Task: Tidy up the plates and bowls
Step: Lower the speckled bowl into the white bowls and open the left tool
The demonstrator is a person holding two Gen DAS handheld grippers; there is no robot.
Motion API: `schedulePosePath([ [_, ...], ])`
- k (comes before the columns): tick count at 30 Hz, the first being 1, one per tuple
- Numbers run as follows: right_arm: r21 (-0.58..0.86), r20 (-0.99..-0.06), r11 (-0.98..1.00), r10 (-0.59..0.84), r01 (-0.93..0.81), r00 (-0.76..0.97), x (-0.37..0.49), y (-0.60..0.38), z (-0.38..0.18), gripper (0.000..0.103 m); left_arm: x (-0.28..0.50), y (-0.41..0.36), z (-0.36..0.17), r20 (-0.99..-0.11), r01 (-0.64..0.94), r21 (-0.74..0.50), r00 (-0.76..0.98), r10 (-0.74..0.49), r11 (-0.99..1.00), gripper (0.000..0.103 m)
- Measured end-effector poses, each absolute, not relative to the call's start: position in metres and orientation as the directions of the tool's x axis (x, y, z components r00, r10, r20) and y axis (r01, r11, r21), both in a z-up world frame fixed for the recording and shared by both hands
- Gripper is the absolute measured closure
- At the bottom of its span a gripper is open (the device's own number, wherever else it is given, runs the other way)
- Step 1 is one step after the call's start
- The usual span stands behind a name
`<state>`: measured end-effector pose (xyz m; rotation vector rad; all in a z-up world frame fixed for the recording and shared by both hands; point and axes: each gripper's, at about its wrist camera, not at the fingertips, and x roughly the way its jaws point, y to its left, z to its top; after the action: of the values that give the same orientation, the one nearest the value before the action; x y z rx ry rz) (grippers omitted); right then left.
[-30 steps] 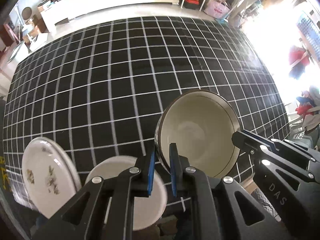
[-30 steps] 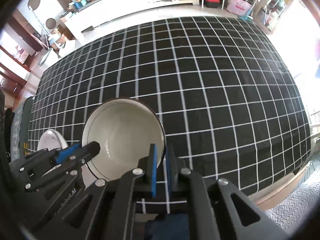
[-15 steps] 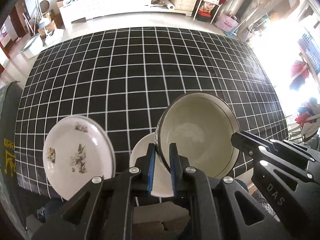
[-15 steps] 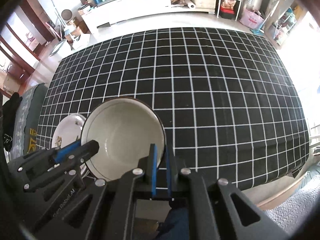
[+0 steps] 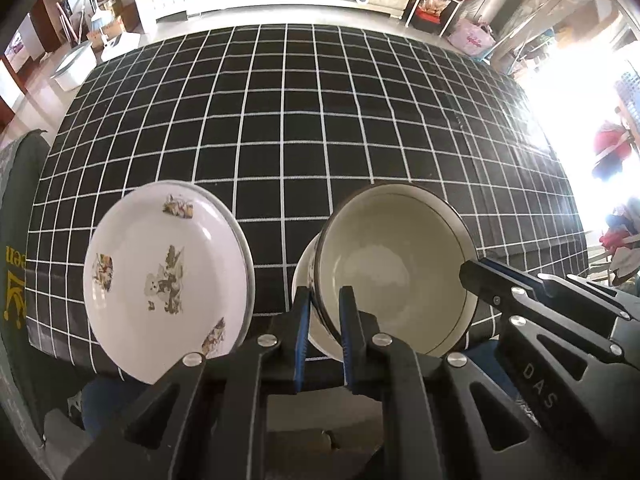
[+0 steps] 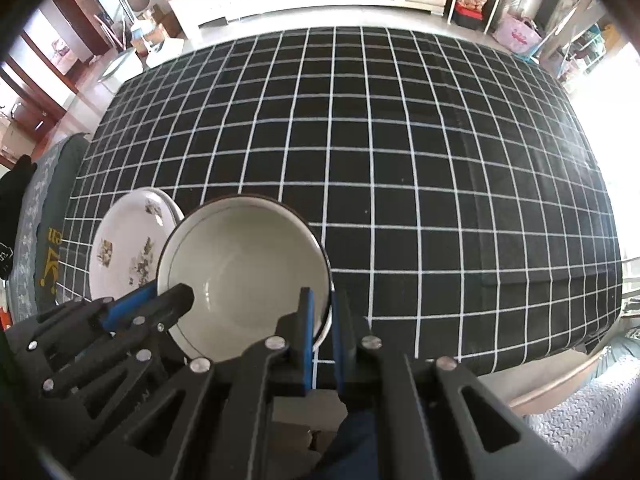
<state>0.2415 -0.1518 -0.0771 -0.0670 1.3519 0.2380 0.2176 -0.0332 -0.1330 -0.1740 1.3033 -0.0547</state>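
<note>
Step in hand: while the bowl (image 5: 394, 276) is gripped at opposite sides of its rim by both grippers, it is carried above the near edge of the surface (image 5: 320, 120); this is judged to be the transport stage, with the set-down not yet done.
Flowered plate (image 5: 160, 280): it is seen at the left, on the near left part of the checked cloth, just beside the bowl; a second rim shows under its right edge, so a stack is judged likely. Nothing is held in it.
Left gripper (image 5: 323, 328): its jaws are closed narrowly on the bowl's left rim, one blue pad inside and one outside.
Bowl contents: the cream inside is seen bare; nothing is in it. A white, rounded shape (image 5: 306, 264) is glimpsed behind its left side; whether this is another dish cannot be told.
Right gripper (image 6: 322, 324): its jaws are clamped narrowly on the bowl's right rim.
Next move: a level, matched descent of both grippers is judged necessary, so that the bowl is not tilted or twisted, and a clear spot apart from the plate is called for.
</note>
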Motion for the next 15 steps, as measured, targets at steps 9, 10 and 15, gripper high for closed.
schedulePosePath([
  [9,0.085,-0.979,0.975,0.12,-0.206,0.166,0.239,-0.149,-0.089,0.092,0.216,-0.028,-0.156,-0.961,-0.063,-0.16,0.24,-0.141,0.985,0.091],
  [10,0.084,-0.979,0.975,0.119,-0.206,0.164,0.239,-0.149,-0.09,0.092,0.216,-0.027,-0.158,-0.961,-0.064,-0.16,0.239,-0.14,0.985,0.091],
  [15,0.076,-0.981,0.975,0.111,-0.207,0.161,0.239,-0.145,-0.094,0.092,0.214,-0.027,-0.164,-0.962,-0.063,-0.153,0.237,-0.134,0.986,0.091],
])
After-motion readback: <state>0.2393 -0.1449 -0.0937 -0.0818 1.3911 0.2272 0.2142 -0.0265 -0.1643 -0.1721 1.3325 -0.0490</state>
